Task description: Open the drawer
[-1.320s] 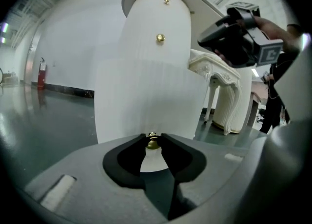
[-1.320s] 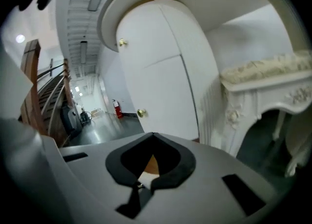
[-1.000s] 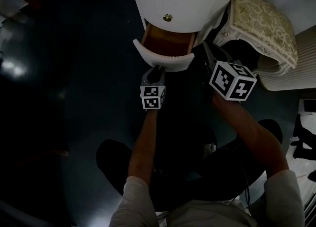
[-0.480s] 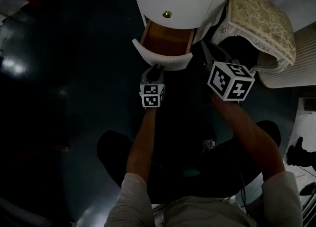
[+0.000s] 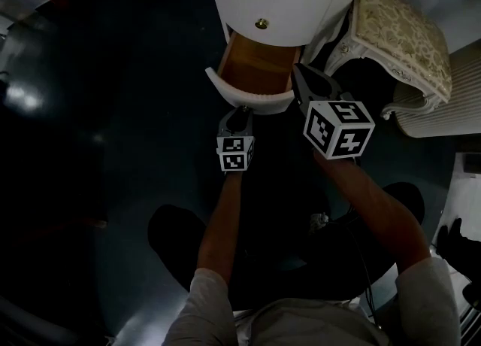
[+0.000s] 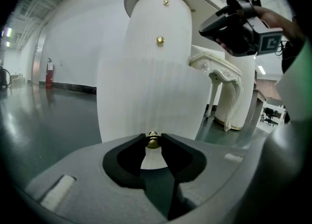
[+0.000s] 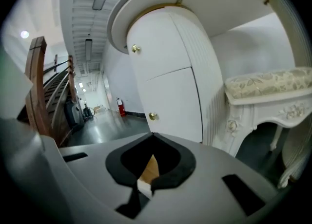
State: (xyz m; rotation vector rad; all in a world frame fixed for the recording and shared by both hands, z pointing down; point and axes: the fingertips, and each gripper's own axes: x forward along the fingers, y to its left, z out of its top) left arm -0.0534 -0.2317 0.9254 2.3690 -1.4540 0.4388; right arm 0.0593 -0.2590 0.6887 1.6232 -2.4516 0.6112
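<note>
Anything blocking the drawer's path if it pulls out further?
Nothing visible does. The left gripper is closed on the knob of the drawer, with only the person's own arm behind it along the pull line. The right gripper hangs beside the drawer's right side, seemingly outside its path.

I see bare brown wood inside the drawer (image 5: 259,72), with smooth matt white paint on its front. The knob (image 6: 153,142) is shiny brass. The floor (image 5: 113,111) is dark and glossy, and the bench (image 5: 402,28) on the right has patterned cloth.
</note>
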